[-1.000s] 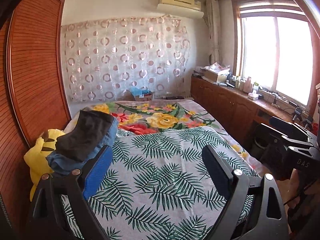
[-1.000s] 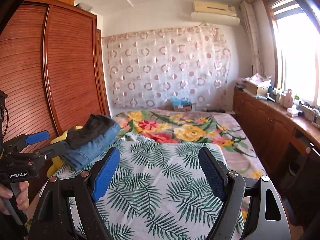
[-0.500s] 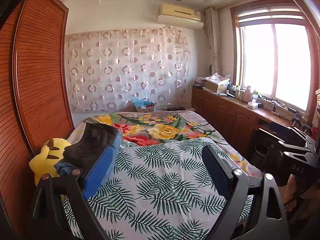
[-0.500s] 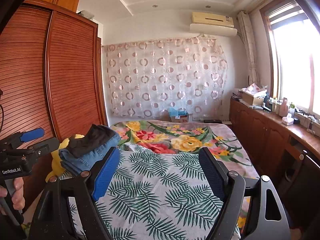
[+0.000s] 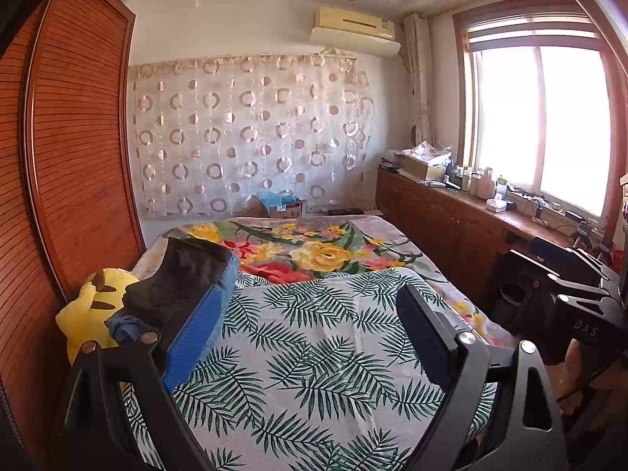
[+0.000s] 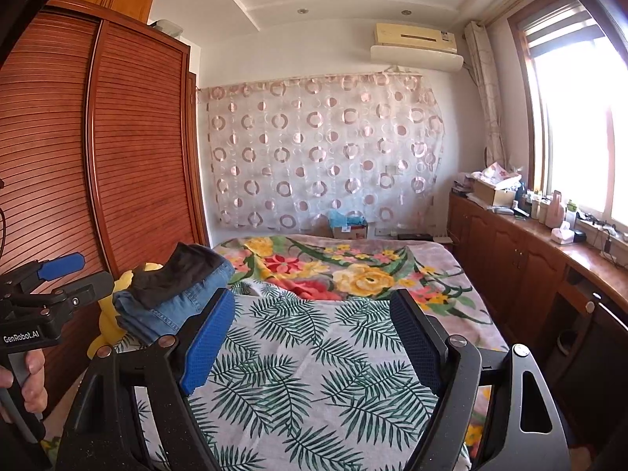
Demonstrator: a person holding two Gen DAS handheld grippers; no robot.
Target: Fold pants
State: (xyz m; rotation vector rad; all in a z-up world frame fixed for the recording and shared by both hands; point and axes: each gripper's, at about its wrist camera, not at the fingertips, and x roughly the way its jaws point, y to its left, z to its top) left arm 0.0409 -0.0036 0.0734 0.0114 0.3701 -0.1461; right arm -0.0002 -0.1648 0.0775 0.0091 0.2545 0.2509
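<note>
Both tongs released, empty: left tongs [image 5: 306, 337], right tongs [image 6: 314, 341]. Folded pants stack [image 5: 184, 282] sits left-centre of frame, long axis running away; left hand nearer.

A folded pile of pants [image 6: 172, 294] lies at the bed's left edge, next to the wardrobe. Blue jeans [image 5: 225, 286] sit at the bottom, folded flat, their rolled end toward the viewer. Dark pants [image 5: 176, 282] lie folded on top of them, covering most of the denim and reaching toward the floral blanket.
</note>
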